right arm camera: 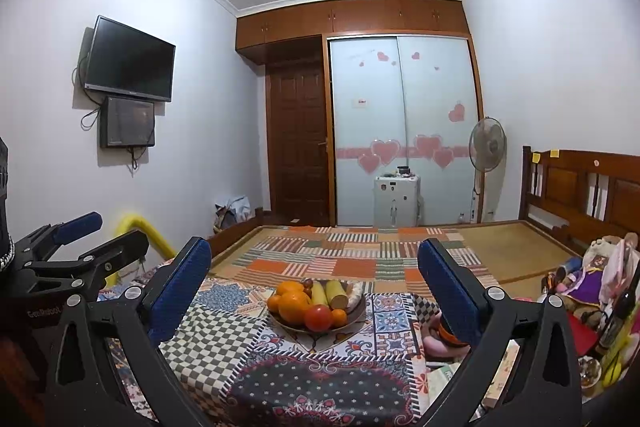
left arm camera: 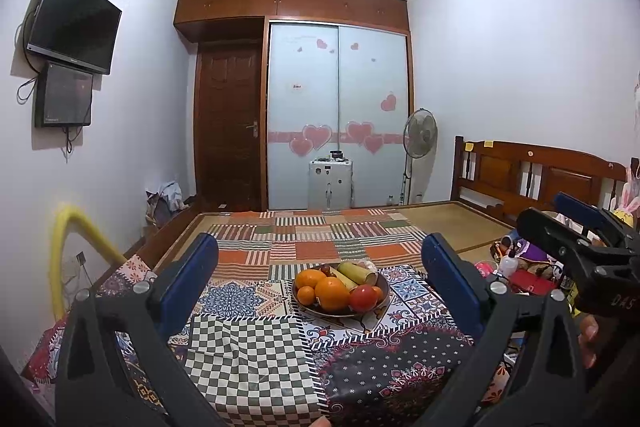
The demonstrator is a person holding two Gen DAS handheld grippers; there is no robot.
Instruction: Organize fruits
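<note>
The brown round bowl (left arm camera: 382, 287) full of fruit stands at the centre of both frames, on the patchwork patterned cloth (left arm camera: 248, 351) that covers the bed. In it lie a large orange (left arm camera: 332, 293), a red tomato (left arm camera: 363, 298) at its right, and a yellow-green cut stalk (left arm camera: 356, 273) behind. The left gripper (left arm camera: 320, 269) is wide open and holds nothing. The right gripper (right arm camera: 314, 273) is also wide open and empty. Both stay in front of the bowl, apart from it.

A television (left arm camera: 74, 21) hung on the left wall above a smaller screen (left arm camera: 66, 101). Beyond the patchwork cloth (left arm camera: 256, 359) stood a wooden door (left arm camera: 230, 131), a heart-stickered wardrobe (left arm camera: 340, 115) and — rightward — a fan (left arm camera: 419, 133) and headboard (left arm camera: 536, 175).
</note>
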